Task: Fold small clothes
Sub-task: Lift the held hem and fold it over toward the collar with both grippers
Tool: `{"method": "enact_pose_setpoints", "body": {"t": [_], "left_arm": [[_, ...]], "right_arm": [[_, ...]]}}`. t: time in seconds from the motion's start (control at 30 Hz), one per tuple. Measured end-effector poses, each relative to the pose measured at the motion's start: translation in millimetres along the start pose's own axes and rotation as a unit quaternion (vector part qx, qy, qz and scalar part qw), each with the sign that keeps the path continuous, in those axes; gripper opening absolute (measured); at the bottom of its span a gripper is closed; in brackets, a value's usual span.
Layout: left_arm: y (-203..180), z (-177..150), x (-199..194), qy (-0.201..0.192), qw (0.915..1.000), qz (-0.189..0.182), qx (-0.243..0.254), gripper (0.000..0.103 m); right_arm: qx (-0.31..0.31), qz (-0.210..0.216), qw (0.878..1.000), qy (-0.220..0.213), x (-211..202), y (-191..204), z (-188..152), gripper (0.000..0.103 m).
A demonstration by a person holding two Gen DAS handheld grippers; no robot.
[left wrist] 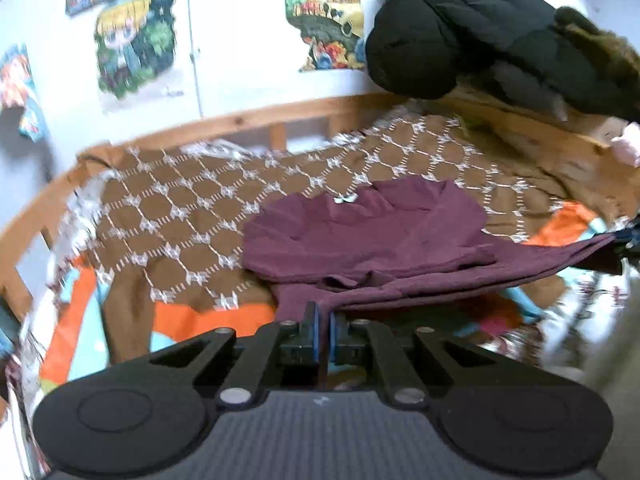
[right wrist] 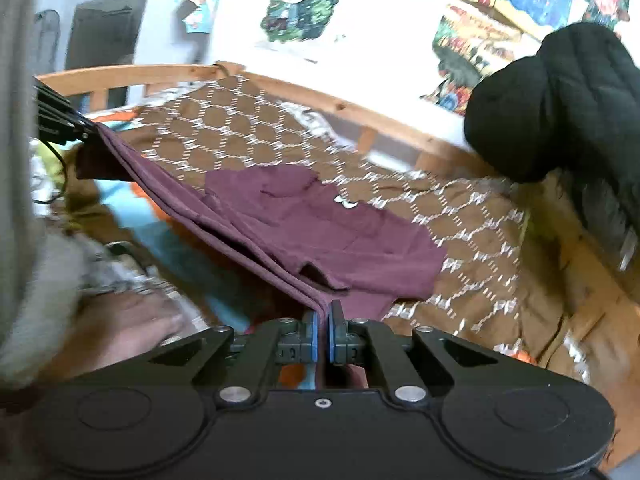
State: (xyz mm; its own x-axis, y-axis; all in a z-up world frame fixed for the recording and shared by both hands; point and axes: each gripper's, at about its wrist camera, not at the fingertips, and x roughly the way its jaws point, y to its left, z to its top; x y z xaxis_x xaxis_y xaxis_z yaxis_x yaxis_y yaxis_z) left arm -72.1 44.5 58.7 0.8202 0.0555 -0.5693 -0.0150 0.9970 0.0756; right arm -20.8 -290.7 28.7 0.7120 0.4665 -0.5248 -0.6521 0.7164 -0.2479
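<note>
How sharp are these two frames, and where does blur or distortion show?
Left wrist view: bed rail bows from fisheye, posters smeared, shirt fairly sharp. Right wrist view: blanket streaked toward the right edge, left edge a grey blur.

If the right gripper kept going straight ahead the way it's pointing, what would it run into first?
Most likely the maroon shirt itself: the right gripper is shut on its hem, and the rest lies directly ahead on the brown patterned blanket. Depth is unclear through the fisheye.

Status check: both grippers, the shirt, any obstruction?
Left gripper and right gripper both shut on maroon shirt, near edge stretched taut between them. Rest of shirt lies on brown blanket. Black jacket at far side, clear of the fold.
</note>
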Motion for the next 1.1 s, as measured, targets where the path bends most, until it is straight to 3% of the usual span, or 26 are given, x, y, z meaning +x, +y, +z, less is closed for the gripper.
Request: {"method": "enact_pose_setpoints", "body": {"t": [0.13,0.3,0.53,0.7,0.83,1.1], "left_arm": [[3.9,13.4,-0.7,0.003,1.0,-0.003,0.001,0.005],[6.7,66.8,28.8,-0.001,0.9999,0.009,0.009,0.005],[12.1,150.3,112.3,0.01,0.9964,0.079,0.029,0.006],[25.6,189.6,182.4,0.026,0.9944,0.101,0.016,0.006],[34.1,203.6,244.9,0.044,0.9931,0.108,0.013,0.006],[48.7,189.6,347.9,0.098,0.9908,0.088,0.03,0.006]], "right_arm": [[-0.007,0.008,1.0,0.001,-13.8,4.2,6.7,0.004],[-0.044,-0.017,0.998,-0.036,6.4,-17.6,42.0,0.004],[-0.064,-0.055,0.995,-0.057,87.6,-77.0,97.7,0.004],[-0.066,-0.065,0.994,-0.054,156.3,-114.2,124.7,0.004],[-0.058,-0.062,0.996,-0.04,211.7,-136.3,134.5,0.004],[-0.035,-0.033,0.999,0.019,318.1,-166.4,123.5,0.004]]}}
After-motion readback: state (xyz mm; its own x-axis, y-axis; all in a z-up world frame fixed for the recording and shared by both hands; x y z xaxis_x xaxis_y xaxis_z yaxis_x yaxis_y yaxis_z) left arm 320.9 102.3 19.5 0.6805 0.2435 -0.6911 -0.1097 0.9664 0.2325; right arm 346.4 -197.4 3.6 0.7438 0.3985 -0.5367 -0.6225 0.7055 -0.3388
